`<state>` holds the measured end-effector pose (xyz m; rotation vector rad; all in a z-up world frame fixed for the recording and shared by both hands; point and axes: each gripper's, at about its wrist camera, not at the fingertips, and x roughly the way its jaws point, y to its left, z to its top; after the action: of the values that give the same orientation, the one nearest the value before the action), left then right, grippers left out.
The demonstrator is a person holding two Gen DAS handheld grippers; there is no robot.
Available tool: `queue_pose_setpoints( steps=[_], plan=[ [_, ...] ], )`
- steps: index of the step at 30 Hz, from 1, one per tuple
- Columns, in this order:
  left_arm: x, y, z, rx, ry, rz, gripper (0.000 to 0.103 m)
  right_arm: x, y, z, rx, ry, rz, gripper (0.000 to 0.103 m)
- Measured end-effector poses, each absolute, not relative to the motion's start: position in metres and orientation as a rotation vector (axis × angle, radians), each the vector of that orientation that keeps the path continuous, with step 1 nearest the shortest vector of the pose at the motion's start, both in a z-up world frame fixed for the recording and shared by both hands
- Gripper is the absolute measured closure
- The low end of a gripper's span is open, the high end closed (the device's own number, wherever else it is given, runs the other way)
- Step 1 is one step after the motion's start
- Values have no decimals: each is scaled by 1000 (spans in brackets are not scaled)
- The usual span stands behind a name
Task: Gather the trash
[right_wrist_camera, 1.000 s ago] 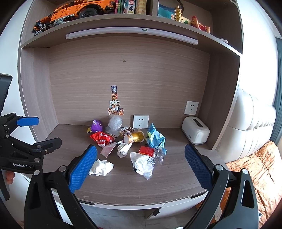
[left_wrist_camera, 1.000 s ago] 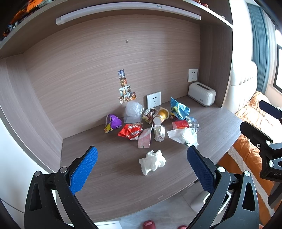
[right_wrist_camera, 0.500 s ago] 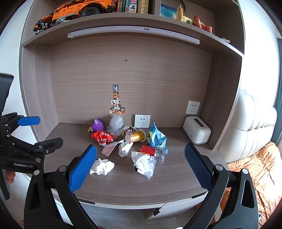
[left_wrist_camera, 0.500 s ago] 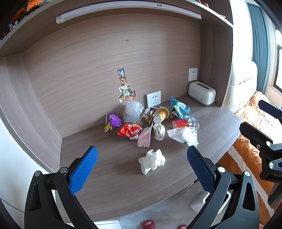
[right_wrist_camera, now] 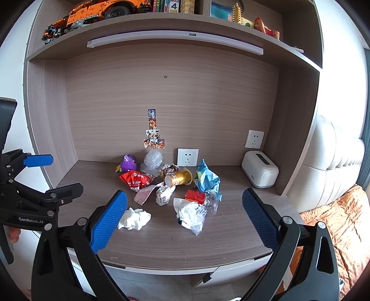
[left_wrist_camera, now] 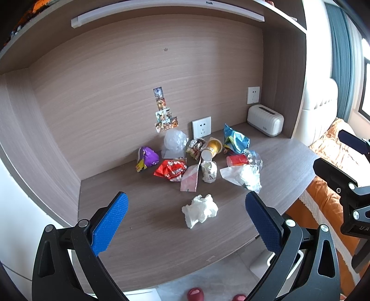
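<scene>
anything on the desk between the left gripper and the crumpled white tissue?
Nothing: bare desk runs from the open left gripper to the crumpled white tissue, clearest in the left wrist view.

Bright daylight, sharp focus, fisheye-bent edges

"GenRobot.AI" on left gripper (right_wrist_camera: 31,220); "4" on book (right_wrist_camera: 173,5)
</scene>
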<state>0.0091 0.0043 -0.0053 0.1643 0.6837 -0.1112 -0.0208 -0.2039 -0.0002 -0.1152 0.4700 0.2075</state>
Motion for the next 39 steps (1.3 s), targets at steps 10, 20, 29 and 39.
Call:
queue_pose_setpoints(
  steps=[10, 20, 29, 39],
  plan=[
    [20, 8, -11, 158, 704, -118, 4, -8, -199, -5, -120, 491, 213, 4],
    [41, 8, -27, 156, 711, -160, 4, 13, -193, -17, -118, 517, 201, 4],
    [66, 1, -63, 191, 720, -199, 4, 42, -187, -46, -152, 570, 175, 4],
    [114, 4, -138, 174, 831, -248, 4, 99, -180, -110, -137, 693, 139, 4]
  ],
)
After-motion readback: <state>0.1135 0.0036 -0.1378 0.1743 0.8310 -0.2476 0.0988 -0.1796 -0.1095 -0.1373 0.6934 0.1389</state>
